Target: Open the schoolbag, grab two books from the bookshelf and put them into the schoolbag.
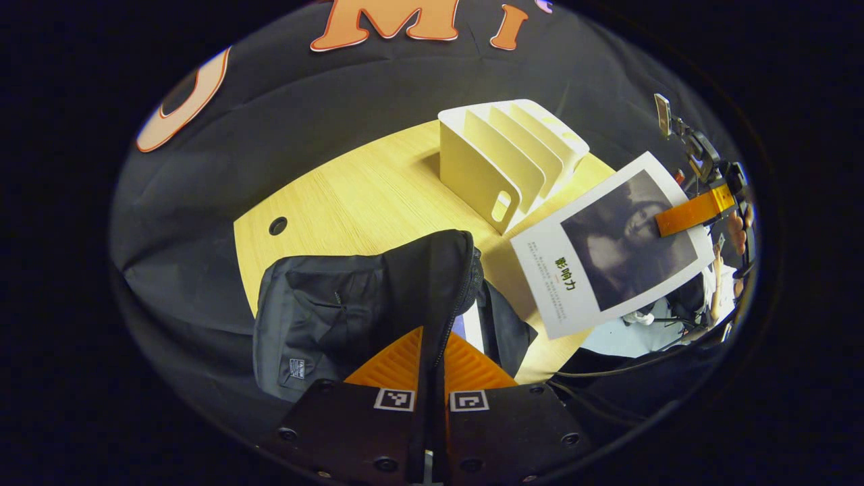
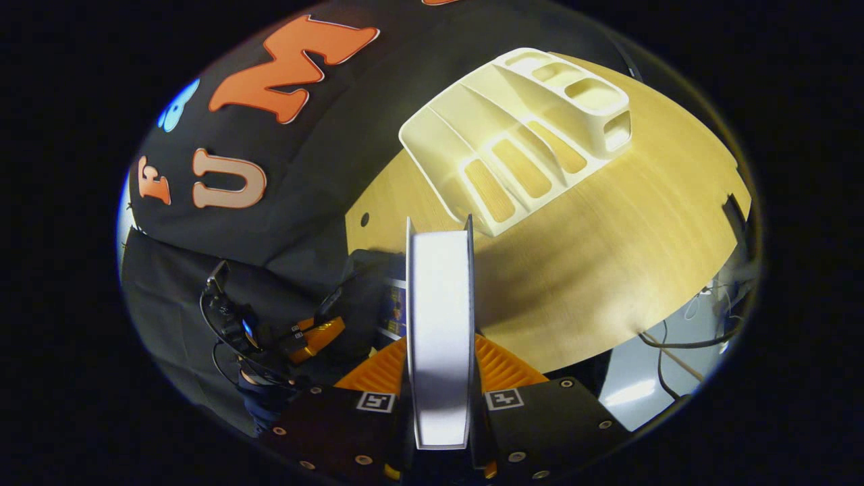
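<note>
Left gripper view: my left gripper (image 1: 432, 358) is pinched narrow on the edge of the bag's (image 1: 351, 304) opened flap, both fingers (image 1: 388, 364) pressing the zipped rim between them. The bag is black and lies on the near left part of the wooden table (image 1: 351, 196), its mouth turned right. A small patch label (image 1: 297, 368) sits on its near left corner; I cannot read it. Inside the mouth a pale and blue edge shows, too hidden for me to name. Far behind the bag stands the cream shelf (image 1: 503, 158), its slots bare. To the right, above the table's right edge, my right gripper (image 1: 688, 214) holds a book (image 1: 611, 246) by its far right edge. The cover is white with a dark photo and a few green characters beside it, with fine print below too small to read. A hand (image 1: 739, 229) shows behind that gripper.

Right gripper view: my right gripper (image 2: 439, 378) is closed on the book (image 2: 439, 324), both fingers pressed to its covers, the white page block facing me edge-on. The shelf (image 2: 520, 135) stands on the table (image 2: 607, 256) at the far side, well apart from the book. At lower left I see my left gripper (image 2: 317, 334) at the dark bag (image 2: 364, 290), just left of the book.
</note>
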